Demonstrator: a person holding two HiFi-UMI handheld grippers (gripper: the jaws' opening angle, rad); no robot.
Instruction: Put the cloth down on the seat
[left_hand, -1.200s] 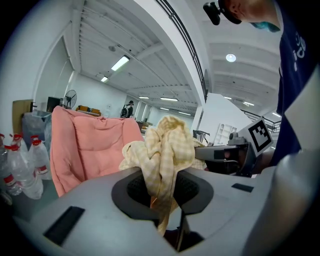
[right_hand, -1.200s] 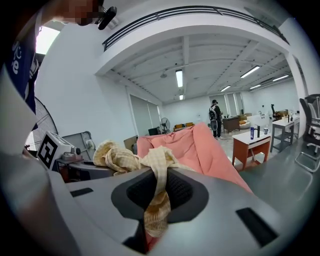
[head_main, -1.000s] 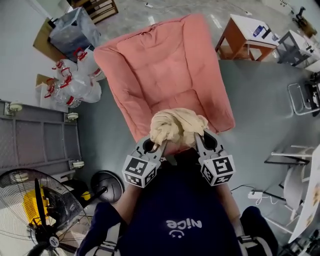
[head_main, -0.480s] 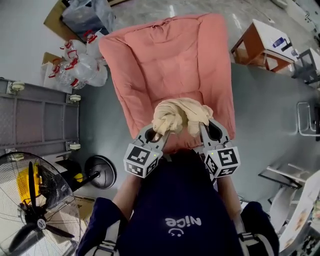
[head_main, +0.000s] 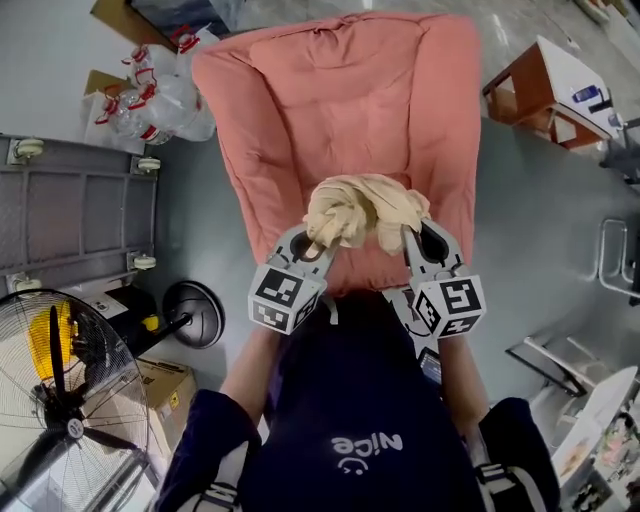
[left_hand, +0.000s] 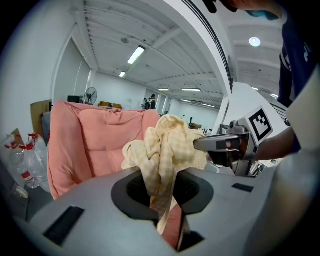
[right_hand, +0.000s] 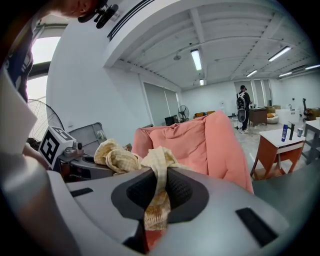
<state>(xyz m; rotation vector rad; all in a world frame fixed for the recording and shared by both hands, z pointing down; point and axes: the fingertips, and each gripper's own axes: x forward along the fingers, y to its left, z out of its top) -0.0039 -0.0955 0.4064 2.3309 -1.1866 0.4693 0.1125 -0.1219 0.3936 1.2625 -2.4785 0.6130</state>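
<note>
grey concrete floor (head_main: 190, 230) is spreading round a pink armchair (head_main: 340, 90), with a standing fan (head_main: 60, 400) off to my left. i am holding the cloth (head_main: 365, 208) up over the front of the seat cushion (head_main: 285, 200), clear of it rather than lying on it. it is looking pale yellow with a faint check, bunched and twisted into a knotted wad with loose folds bulging out on top. my left gripper (head_main: 318, 240) is clamping one end: a thick twist of fabric is running down between its jaws, which are pressing on it from both sides. my right gripper (head_main: 412, 240) is pinching the other end, with a thinner strand passing through its nearly closed jaws and a short tail hanging out behind them. the wad is bridging the two sets of fingertips, sitting just ahead of both.
</note>
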